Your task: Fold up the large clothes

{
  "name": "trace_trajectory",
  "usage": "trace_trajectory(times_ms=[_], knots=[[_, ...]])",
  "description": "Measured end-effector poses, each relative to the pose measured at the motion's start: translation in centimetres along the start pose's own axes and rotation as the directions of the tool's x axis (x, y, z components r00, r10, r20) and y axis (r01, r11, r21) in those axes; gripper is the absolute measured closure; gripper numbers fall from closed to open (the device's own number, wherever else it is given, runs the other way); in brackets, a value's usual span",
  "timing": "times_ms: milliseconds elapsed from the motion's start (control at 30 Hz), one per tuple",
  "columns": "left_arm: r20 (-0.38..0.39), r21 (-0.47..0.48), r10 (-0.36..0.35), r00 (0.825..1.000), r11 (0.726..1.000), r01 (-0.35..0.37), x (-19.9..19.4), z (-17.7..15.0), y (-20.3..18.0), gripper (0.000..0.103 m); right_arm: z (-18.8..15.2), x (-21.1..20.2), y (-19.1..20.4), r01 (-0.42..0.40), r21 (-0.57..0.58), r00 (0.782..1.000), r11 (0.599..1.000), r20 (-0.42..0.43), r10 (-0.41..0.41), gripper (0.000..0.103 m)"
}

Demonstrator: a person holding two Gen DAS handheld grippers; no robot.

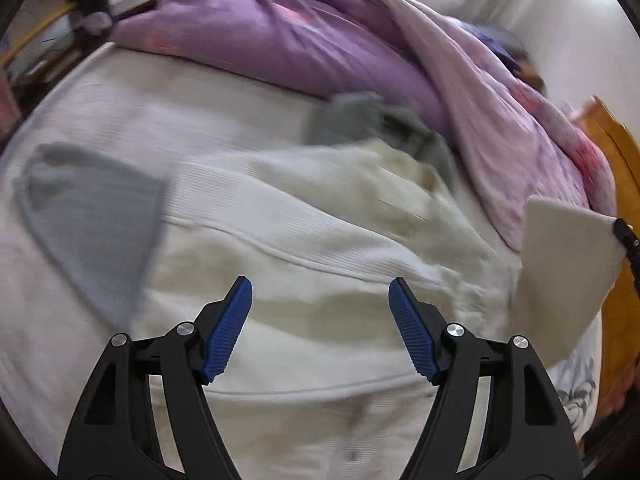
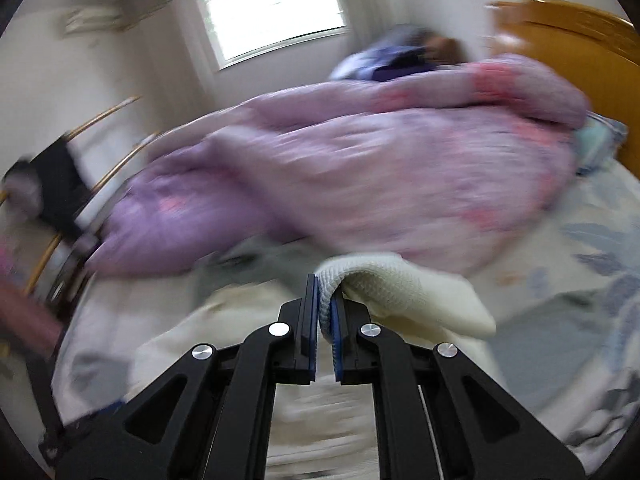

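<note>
A cream ribbed garment (image 1: 320,232) lies spread over the bed (image 1: 120,120), and it is the thing to steer by. The left gripper (image 1: 320,304) hangs right above its near part, blue pads (image 1: 226,332) wide apart with nothing between them, only cloth beneath. The right gripper (image 2: 325,300) is clamped tight on a fold of that same garment (image 2: 400,292), the knit bunched between its pads and draping off to the right.

The left wrist view alone shows the whole lie of the cloth: a grey piece (image 1: 92,224) beside the garment's left edge, a grey-green piece (image 1: 372,120) at its far end, and a lifted cream corner (image 1: 568,256) at its right, where a black tip meets it at the frame's edge.

The right wrist view alone shows the pinch itself, plus the window (image 2: 272,4) on the far wall and a flowered sheet (image 2: 580,264) to the garment's right.

Both views catch the purple quilt (image 1: 280,36) heaped beyond the garment and the wooden headboard (image 2: 568,28) to its right. Both are smeared by blur.
</note>
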State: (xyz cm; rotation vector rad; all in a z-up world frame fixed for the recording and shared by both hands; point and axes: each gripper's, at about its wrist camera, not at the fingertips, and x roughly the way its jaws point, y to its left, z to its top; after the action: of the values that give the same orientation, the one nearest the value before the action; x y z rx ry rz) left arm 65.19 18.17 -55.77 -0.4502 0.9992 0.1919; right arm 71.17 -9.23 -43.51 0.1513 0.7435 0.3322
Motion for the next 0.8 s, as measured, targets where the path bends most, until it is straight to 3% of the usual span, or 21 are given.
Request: trace_trajectory(times_ms=[100,200,267,300,367,400,433,500,567,667,767,800], knots=[[0.013,-0.037,0.037,0.999,0.999,-0.037,-1.2,0.8,4.6,0.031,-2.7,3.1,7.3,-0.098,-0.083,0.993,0.992,-0.074,0.092,0.098],[-0.003,-0.071,0.069,0.998,0.995,-0.069,-1.2,0.9,7.5,0.031,-7.1,7.7,14.4,-0.158,-0.211,0.958,0.965,-0.268,0.099,0.094],[-0.022,-0.084,0.084,0.996,0.993,-0.086,-1.1,0.7,9.3,0.031,-11.1,11.6,16.5,-0.165,-0.251,0.900,0.954,-0.433,0.042,0.091],[-0.031,-0.092,0.083,0.996,0.992,-0.085,-1.2,0.5,10.0,0.031,-12.9,13.3,16.7,-0.168,-0.248,0.851,0.954,-0.525,0.014,0.090],[-0.031,-0.093,0.082,0.996,0.992,-0.084,-1.7,0.2,10.8,0.031,-14.6,13.6,15.8,-0.192,-0.184,0.805,0.964,-0.592,0.048,0.086],[-0.032,-0.090,0.078,0.996,0.993,-0.081,-1.8,0.1,11.0,0.030,-14.7,13.1,15.0,-0.202,-0.154,0.795,0.967,-0.603,0.070,0.079],[-0.036,-0.091,0.075,0.996,0.993,-0.078,-1.7,0.1,11.0,0.030,-14.5,12.3,14.4,-0.200,-0.140,0.802,0.970,-0.592,0.080,0.075],[-0.032,-0.082,0.048,0.998,0.995,-0.051,-1.8,-0.1,10.5,0.030,-13.5,10.6,12.3,-0.208,-0.117,0.809,0.971,-0.578,0.104,0.054],[-0.029,-0.050,0.033,0.999,0.998,-0.035,-1.7,-0.2,8.9,0.030,-12.7,8.3,10.6,-0.198,-0.109,0.842,0.974,-0.528,0.112,0.054],[-0.050,0.009,-0.046,0.998,0.999,0.047,-0.6,-0.2,5.3,0.030,-11.6,6.3,6.5,-0.089,-0.075,0.880,0.993,-0.472,0.043,0.054],[-0.089,0.117,-0.076,0.993,0.989,0.086,1.1,-0.8,0.8,0.030,-10.4,6.7,0.5,0.055,-0.026,0.885,0.998,-0.462,-0.061,0.054],[-0.121,0.172,-0.084,0.989,0.980,0.104,2.3,-1.4,-1.5,0.030,-10.0,7.0,-1.4,0.085,0.007,0.881,0.996,-0.469,-0.072,0.058]])
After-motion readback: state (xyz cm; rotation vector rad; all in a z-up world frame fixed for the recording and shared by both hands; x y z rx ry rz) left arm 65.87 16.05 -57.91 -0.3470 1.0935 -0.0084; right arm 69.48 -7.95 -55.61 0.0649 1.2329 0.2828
